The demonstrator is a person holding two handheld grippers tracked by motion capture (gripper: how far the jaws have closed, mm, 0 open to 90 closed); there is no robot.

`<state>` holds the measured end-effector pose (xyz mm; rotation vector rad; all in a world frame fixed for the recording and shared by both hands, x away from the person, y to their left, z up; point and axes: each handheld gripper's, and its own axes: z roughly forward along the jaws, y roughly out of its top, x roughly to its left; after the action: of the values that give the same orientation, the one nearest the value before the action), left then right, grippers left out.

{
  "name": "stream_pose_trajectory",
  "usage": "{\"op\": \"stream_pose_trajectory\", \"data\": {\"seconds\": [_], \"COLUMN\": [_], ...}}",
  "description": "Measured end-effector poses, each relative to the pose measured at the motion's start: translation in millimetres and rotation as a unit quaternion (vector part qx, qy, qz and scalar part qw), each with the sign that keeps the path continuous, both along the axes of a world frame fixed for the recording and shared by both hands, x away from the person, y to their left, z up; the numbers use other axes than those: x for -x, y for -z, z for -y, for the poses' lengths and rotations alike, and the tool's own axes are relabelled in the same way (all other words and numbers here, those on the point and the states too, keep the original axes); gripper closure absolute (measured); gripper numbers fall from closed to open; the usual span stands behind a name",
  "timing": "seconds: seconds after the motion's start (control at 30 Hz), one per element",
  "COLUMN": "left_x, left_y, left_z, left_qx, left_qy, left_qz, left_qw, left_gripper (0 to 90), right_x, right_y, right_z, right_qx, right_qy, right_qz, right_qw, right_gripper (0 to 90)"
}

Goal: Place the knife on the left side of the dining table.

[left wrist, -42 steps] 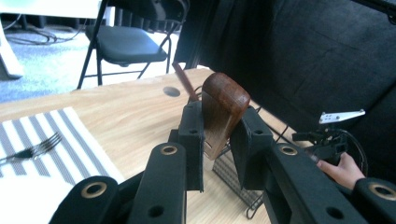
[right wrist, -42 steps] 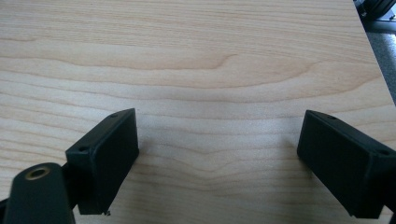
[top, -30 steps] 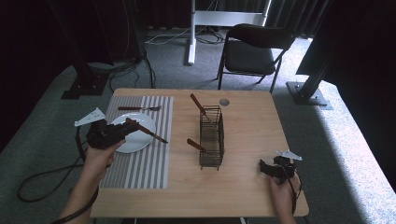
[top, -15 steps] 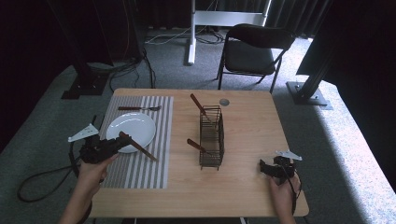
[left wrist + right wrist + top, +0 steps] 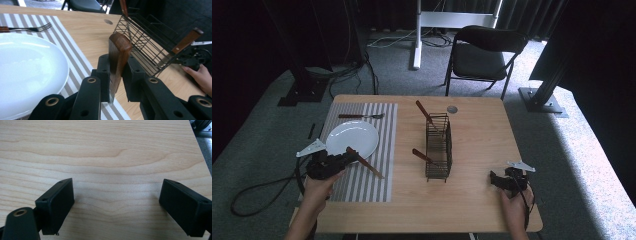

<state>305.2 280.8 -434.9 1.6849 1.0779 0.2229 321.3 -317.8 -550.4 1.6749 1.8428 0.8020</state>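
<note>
My left gripper [image 5: 343, 159] is shut on a wooden-handled utensil [image 5: 364, 164], low over the striped placemat [image 5: 362, 185] just in front of the white plate [image 5: 352, 139]. In the left gripper view the brown handle [image 5: 118, 53] stands up between the jaws of the left gripper [image 5: 117, 67], a thin metal part showing below, with the plate [image 5: 27, 67] at the left. My right gripper [image 5: 494, 179] rests open near the table's front right corner. In the right gripper view the right gripper [image 5: 117, 202] stands wide apart over bare wood [image 5: 112, 152].
A black wire basket [image 5: 439, 147] stands mid-table with two wooden-handled utensils [image 5: 424, 112] leaning in it. A fork [image 5: 359, 116] lies on the placemat behind the plate. A small round hole [image 5: 452, 109] is in the tabletop. A chair [image 5: 484, 55] stands beyond the table.
My left gripper has come down and toward me with the utensil, from over the plate to the placemat in front of it. The right gripper has kept still.
</note>
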Motion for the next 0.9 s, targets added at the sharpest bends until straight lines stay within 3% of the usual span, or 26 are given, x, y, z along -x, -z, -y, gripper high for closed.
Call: {"op": "stream_pose_trajectory", "data": {"seconds": [0.33, 0.5, 0.9], "left_x": [4.6, 8.5, 10.1], "left_y": [2.8, 4.4, 12.5], "left_z": [-3.8, -12.4, -27.7], "left_qx": [0.001, 0.020, 0.011], "left_qy": [-0.006, -0.021, -0.045], "left_qz": [-0.003, -0.005, -0.030], "left_qw": [1.0000, 0.9996, 0.9985], "left_gripper": [76.8, 75.9, 73.3], "right_x": [0.0, 0.0, 0.0], "right_y": [0.0, 0.0, 0.0], "right_z": [0.0, -0.1, -0.2], "right_qx": [0.000, 0.000, -0.001], "right_qy": [0.000, 0.000, 0.001], "right_qz": [0.000, 0.000, 0.000], "right_qw": [1.0000, 1.0000, 1.0000], "right_gripper": [11.9, 11.8, 11.9]}}
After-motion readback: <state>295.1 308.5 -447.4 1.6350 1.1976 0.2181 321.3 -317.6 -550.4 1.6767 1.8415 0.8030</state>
